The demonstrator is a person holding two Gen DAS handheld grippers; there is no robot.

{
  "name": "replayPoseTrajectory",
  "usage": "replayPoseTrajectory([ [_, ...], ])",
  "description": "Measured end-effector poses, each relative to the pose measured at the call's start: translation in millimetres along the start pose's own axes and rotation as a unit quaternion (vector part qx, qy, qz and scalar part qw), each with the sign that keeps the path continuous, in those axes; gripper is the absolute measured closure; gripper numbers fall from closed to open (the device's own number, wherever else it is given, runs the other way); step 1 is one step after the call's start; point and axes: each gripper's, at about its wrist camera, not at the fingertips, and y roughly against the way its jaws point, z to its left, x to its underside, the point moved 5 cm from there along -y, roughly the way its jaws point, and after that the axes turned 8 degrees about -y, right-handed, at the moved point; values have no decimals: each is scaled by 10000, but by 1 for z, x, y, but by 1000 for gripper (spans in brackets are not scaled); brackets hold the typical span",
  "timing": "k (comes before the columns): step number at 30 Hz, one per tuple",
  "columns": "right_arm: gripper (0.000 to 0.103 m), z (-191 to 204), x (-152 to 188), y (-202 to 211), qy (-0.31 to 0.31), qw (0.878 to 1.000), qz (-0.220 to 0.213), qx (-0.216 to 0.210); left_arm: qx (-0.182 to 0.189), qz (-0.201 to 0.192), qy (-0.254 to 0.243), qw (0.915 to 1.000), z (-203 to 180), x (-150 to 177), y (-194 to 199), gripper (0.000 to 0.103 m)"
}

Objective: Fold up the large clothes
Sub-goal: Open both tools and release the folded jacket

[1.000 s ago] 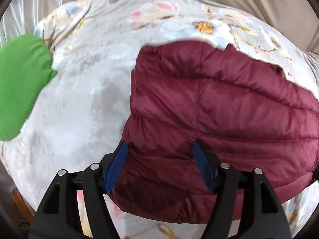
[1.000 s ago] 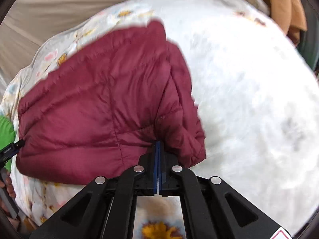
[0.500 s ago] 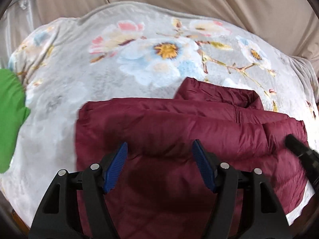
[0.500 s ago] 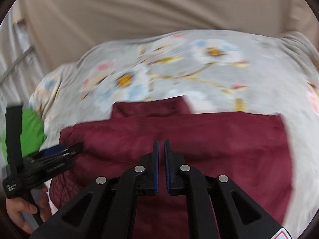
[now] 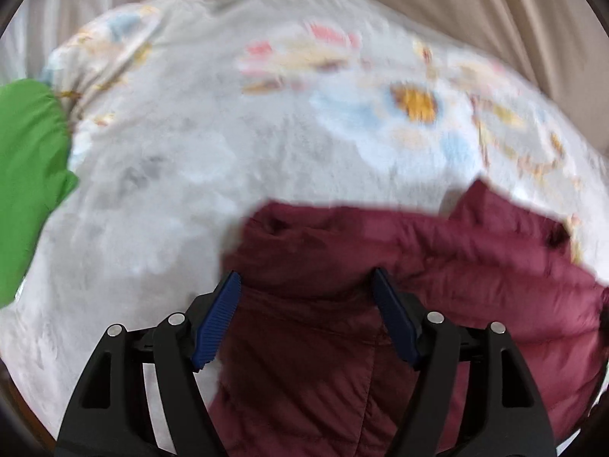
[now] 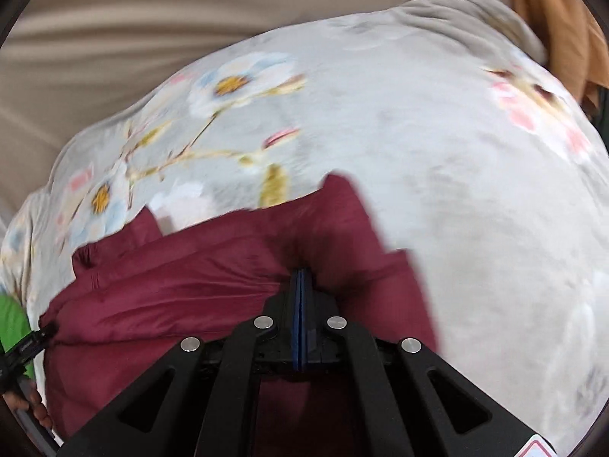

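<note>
A maroon quilted puffer jacket lies bunched on a grey floral blanket; it also shows in the right wrist view. My left gripper is open, its blue pads spread over the jacket's left part. My right gripper has its jaws together against a fold of the jacket near its right edge; whether fabric is pinched between them I cannot tell. The left gripper's tip shows at the jacket's far left edge in the right wrist view.
A green garment lies at the blanket's left edge, also visible in the right wrist view. Beige curtain hangs behind. Orange-brown cloth hangs at the back right. The blanket spreads to the right of the jacket.
Both views have swung. The jacket is more bunched, with a fold standing up by the right gripper. The right jaws have gone from a small gap to closed.
</note>
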Motion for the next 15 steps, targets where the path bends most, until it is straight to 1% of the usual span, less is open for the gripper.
replayPoseTrajectory([
  [1, 98, -3, -3, 7, -66, 10000, -69, -24, 45, -150, 85, 9998, 4, -3, 6, 28],
  [2, 87, -6, -7, 16, -174, 9996, -213, -79, 90, -271, 228, 9993, 10, -8, 11, 23],
  [3, 68, -9, -12, 21, -254, 9991, -310, -112, 103, -277, 357, 9989, 15, -10, 11, 19],
  [4, 57, -12, -15, 24, -342, 9986, -390, -94, 100, -219, 428, 9988, 19, -12, 8, 19],
  [5, 52, -15, -20, 23, -438, 9982, -420, -30, 67, -72, 531, 9985, 24, -12, -1, 19],
  [6, 52, -17, -24, 18, -484, 9981, -384, 23, 43, 86, 613, 9981, 28, -12, -10, 19],
  [8, 52, -18, -26, 5, -515, 9984, -181, 108, 151, 409, 833, 9956, 31, -8, -30, 19],
  [9, 52, -18, -26, -3, -506, 9985, -103, 171, 207, 518, 978, 9936, 33, -5, -36, 21],
  [10, 52, -14, -26, -10, -452, 9988, -14, 169, 335, 594, 1092, 9917, 33, -3, -41, 25],
  [11, 59, -11, -25, -15, -364, 9992, 76, 136, 526, 669, 1172, 9895, 29, -2, -46, 39],
  [12, 65, -4, -24, -19, -209, 9996, 163, 108, 611, 680, 1192, 9887, 26, -1, -47, 55],
  [13, 88, 1, -22, -19, -77, 9998, 183, 55, 590, 651, 1183, 9891, 25, -2, -46, 64],
  [14, 94, 10, -23, -14, 53, 9999, 121, -101, 528, 548, 1194, 9899, 25, -4, -41, 80],
  [15, 95, 16, -26, -2, 41, 9996, -98, -270, 586, 436, 1258, 9894, 26, -6, -36, 87],
])
